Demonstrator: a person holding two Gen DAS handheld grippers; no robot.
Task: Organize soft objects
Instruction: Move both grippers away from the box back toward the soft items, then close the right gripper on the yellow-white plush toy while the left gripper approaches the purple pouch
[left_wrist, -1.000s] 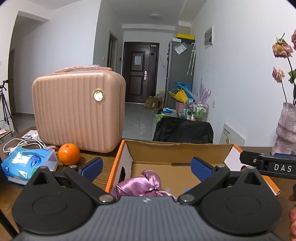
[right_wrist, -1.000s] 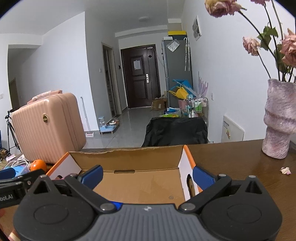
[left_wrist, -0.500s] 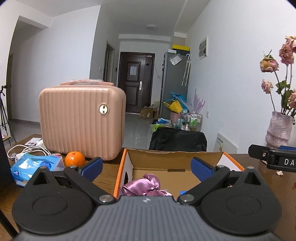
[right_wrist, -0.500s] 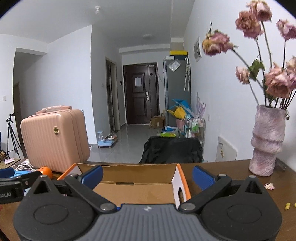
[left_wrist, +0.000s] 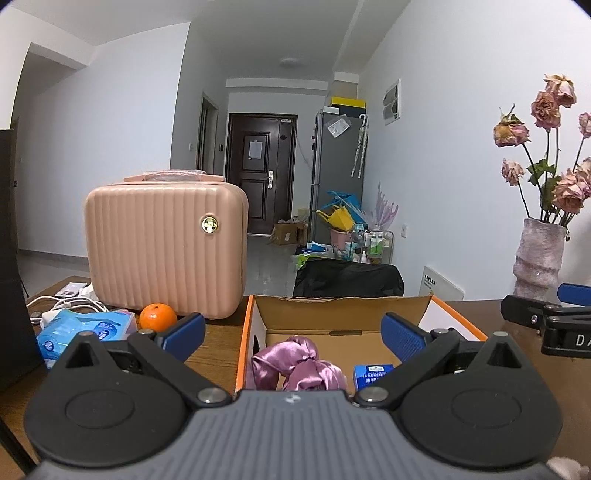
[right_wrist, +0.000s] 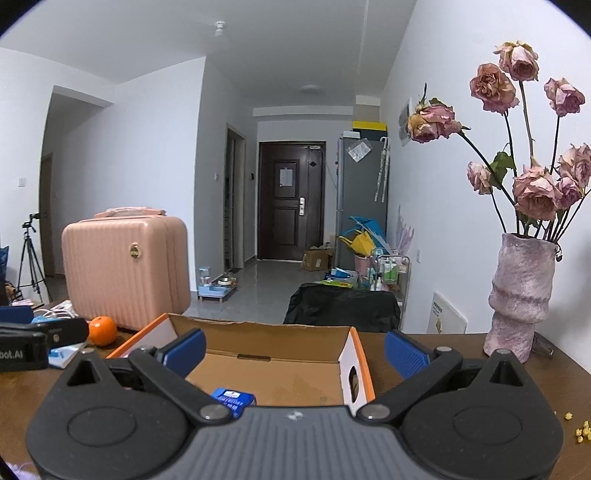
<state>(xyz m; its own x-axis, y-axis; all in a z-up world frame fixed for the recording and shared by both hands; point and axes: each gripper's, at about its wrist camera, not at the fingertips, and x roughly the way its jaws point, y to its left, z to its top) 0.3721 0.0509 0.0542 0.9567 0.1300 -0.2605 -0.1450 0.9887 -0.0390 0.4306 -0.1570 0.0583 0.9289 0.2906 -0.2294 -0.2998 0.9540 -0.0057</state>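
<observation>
An open cardboard box (left_wrist: 343, 314) with orange edges stands on the brown table; it also shows in the right wrist view (right_wrist: 258, 339). Inside lie a purple satin scrunchie (left_wrist: 295, 363) and a small blue tissue pack (left_wrist: 371, 373), which also shows in the right wrist view (right_wrist: 233, 398). My left gripper (left_wrist: 293, 334) is open and empty, above the box's near side. My right gripper (right_wrist: 295, 349) is open and empty, above the box's right half. A blue wet-wipes pack (left_wrist: 86, 328) lies left of the box.
A pink suitcase (left_wrist: 166, 254) stands at the back left with an orange (left_wrist: 158, 317) in front of it and white cables (left_wrist: 62, 304) beside it. A pink vase (right_wrist: 521, 295) of dried roses stands at the right. Yellow crumbs (right_wrist: 581, 432) lie at the table's right.
Both grippers have drawn back and risen from the box, so more of the room, the vase and the blue tissue pack shows. Both stay open.
</observation>
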